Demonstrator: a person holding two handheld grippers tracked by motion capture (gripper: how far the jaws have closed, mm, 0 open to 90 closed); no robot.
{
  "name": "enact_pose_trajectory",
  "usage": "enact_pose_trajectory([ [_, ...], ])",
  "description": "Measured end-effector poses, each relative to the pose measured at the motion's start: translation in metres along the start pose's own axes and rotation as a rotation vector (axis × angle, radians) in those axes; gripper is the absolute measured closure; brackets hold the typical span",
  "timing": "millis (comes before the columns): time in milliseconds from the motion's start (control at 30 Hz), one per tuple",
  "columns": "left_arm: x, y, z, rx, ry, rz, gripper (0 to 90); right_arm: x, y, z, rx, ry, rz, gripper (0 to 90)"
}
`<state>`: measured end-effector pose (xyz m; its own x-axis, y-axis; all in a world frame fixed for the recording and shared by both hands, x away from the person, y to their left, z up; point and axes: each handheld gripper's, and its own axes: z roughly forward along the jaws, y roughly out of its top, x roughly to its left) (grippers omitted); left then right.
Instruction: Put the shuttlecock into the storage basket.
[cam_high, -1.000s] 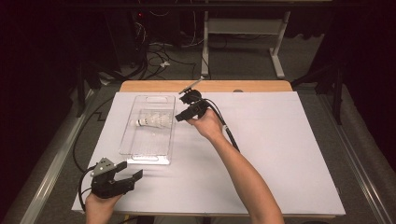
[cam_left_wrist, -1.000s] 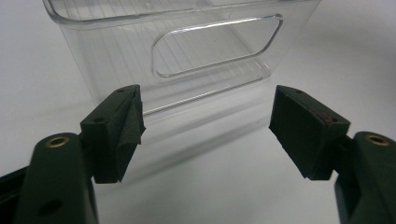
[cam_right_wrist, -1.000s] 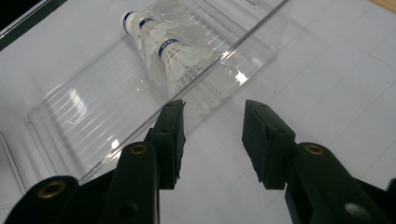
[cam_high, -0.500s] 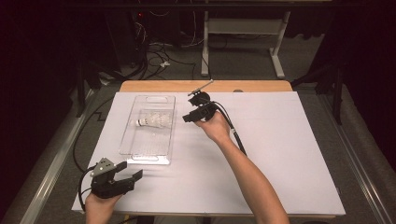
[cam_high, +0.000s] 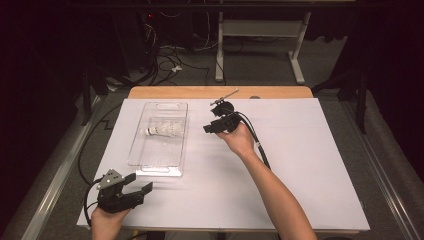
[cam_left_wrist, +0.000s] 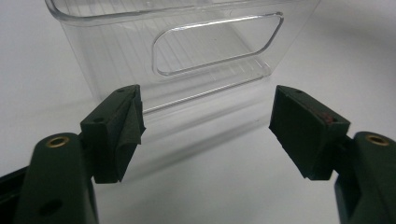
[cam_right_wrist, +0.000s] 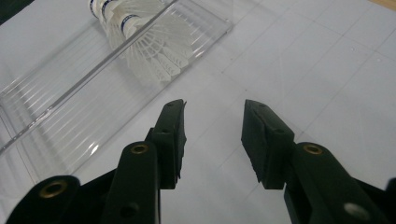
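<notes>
A white shuttlecock (cam_high: 162, 131) (cam_right_wrist: 140, 44) lies on its side inside a clear plastic bin (cam_high: 159, 167) (cam_left_wrist: 219, 51) (cam_right_wrist: 56, 121) on the white sheet. My right gripper (cam_high: 207, 128) (cam_right_wrist: 212, 135) hovers to the right of the bin, apart from it, open with nothing between its jaws. My left gripper (cam_high: 142, 187) (cam_left_wrist: 205, 126) rests near the table's front left corner, just in front of the bin's near end wall, open and empty.
A white paper sheet (cam_high: 300, 165) covers most of the wooden table (cam_high: 270, 92). A black cable (cam_high: 257, 145) trails from the right gripper along the forearm. Beyond the table are a dark floor with cables and a white stand's legs (cam_high: 295, 55).
My right gripper has drawn away to the right from the bin's far corner, still open. The left gripper has stayed put.
</notes>
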<state>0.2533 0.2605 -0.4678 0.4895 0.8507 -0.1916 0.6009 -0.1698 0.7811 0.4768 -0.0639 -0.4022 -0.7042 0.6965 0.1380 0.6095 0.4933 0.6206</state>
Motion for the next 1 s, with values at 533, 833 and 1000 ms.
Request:
enact_pose_trajectory([
  [533, 0.001, 0.0, 0.0, 0.0, 0.001, -0.005, 27.1, -0.011, -0.016, -0.01, -0.006, -0.015, 0.015, 59.8],
  [833, 0.001, 0.0, 0.001, 0.0, 0.0, -0.008, 27.1, -0.012, -0.021, -0.013, -0.006, -0.015, 0.016, 59.8],
  [1000, 0.001, 0.0, 0.001, 0.0, -0.001, -0.008, 27.1, -0.014, -0.024, -0.014, -0.004, -0.016, 0.01, 59.8],
])
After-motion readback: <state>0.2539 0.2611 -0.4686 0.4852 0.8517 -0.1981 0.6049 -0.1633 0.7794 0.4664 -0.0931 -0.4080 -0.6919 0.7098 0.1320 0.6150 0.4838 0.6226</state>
